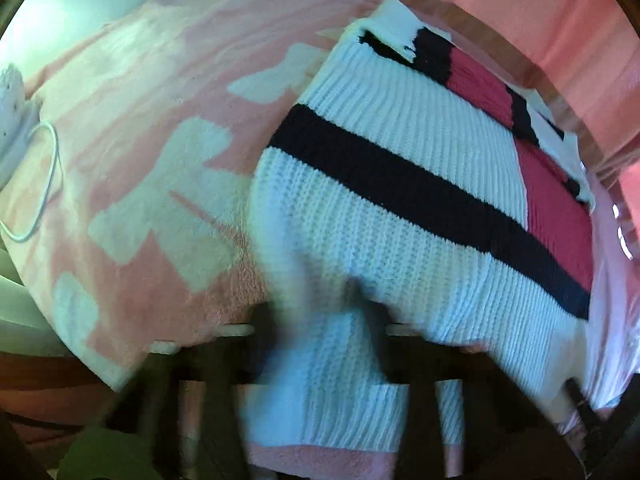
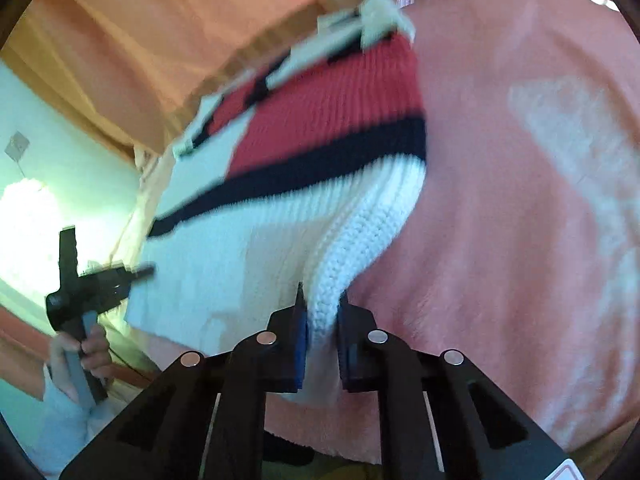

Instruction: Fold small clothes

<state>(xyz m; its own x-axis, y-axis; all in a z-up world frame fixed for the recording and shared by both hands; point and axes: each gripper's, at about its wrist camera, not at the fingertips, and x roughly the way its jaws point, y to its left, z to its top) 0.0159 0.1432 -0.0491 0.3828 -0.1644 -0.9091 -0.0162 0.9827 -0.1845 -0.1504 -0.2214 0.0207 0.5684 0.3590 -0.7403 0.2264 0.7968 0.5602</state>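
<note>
Both jaws clamping near hem of knit sweater: right gripper and left gripper. Sweater lying flat on pink blanket; folding barely starting.

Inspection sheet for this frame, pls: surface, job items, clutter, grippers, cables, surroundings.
Surface: pink blanket with pale patches, covering the work area.
Job's things: white knit sweater with navy stripe and red panel, lying on the blanket, near edge bunched.
Clutter: fuzzy white item at the blanket's far left edge.
Grippers: right gripper shut on the sweater's edge; left gripper blurred, closed on the near hem.
Cables: thin white cord loop on the blanket.
Surroundings: pink curtain, pale wall with socket.
</note>
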